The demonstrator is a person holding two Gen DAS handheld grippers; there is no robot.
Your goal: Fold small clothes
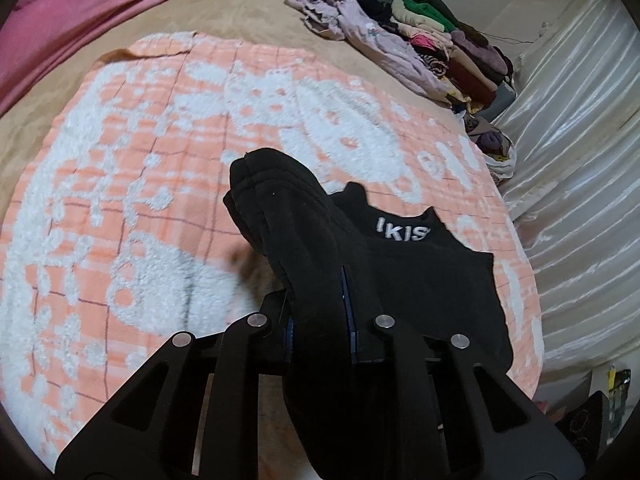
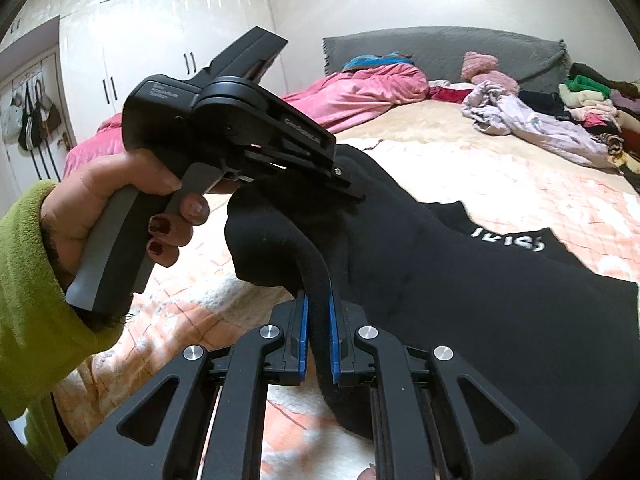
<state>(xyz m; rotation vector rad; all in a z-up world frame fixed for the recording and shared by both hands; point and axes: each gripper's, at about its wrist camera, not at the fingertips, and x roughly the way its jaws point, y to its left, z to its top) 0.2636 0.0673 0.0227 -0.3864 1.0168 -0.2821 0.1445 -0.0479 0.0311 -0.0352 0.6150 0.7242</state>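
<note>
Both grippers are clamped on 1 small black fleece garment with white lettering (image 1: 400,264), lifted partly off the orange-and-white patterned towel (image 1: 152,168) on the bed. The left gripper (image 1: 320,308) and right gripper (image 2: 318,312) each pinch an edge. The fold looks mid-way; next, I judge, carry the held edge over onto the lettered part lying far right and lay it flat.

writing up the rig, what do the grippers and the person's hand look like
Both grippers are matte black plastic with triangular cut-outs, silver pivot pins and blue finger pads. The left gripper has a grey pistol grip and faint grey lettering on its body. The left hand has dark red nail polish and a lime-green fleece sleeve.
</note>
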